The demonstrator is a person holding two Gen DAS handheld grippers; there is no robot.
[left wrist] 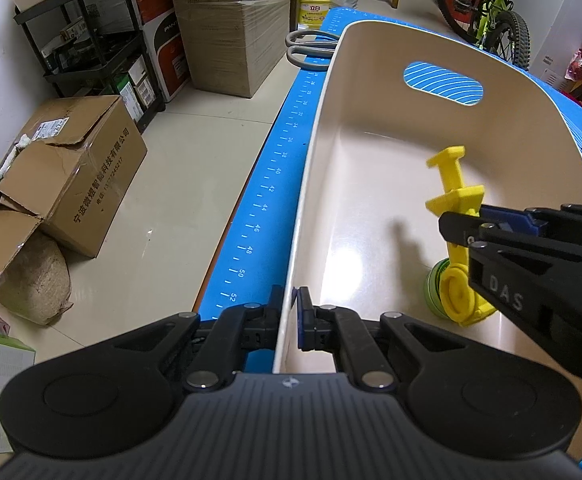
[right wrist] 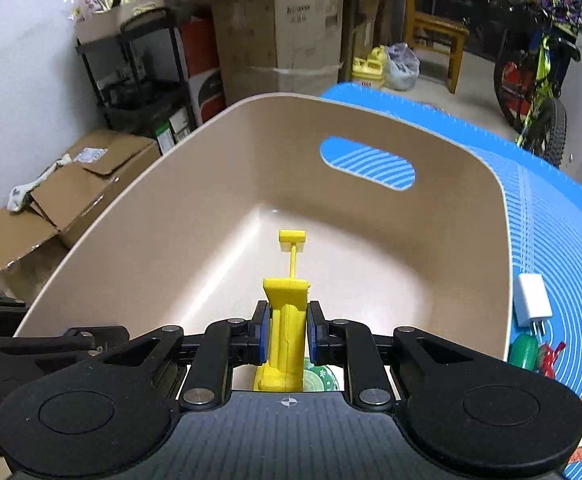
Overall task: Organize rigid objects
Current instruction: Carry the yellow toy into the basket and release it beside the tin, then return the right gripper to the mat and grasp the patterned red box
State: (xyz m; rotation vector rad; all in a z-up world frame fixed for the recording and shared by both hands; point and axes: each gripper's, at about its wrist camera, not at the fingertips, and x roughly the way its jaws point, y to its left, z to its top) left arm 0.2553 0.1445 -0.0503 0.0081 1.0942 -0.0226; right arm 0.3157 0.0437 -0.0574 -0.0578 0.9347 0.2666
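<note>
Care suits this drop: right hand-held gripper, clenched on the yellow plastic clamp over the beige bin, should lower toward twelve o'clock, clear of the green tape roll, while left hand-held gripper pinches the rim.

Both grippers: left gripper, right gripper black linkage arms, silver rivets, blue pads; "DAS" lettering at right of left view.

Pale tiled floor, cardboard boxes, black shelving, bicycle, white wall.
</note>
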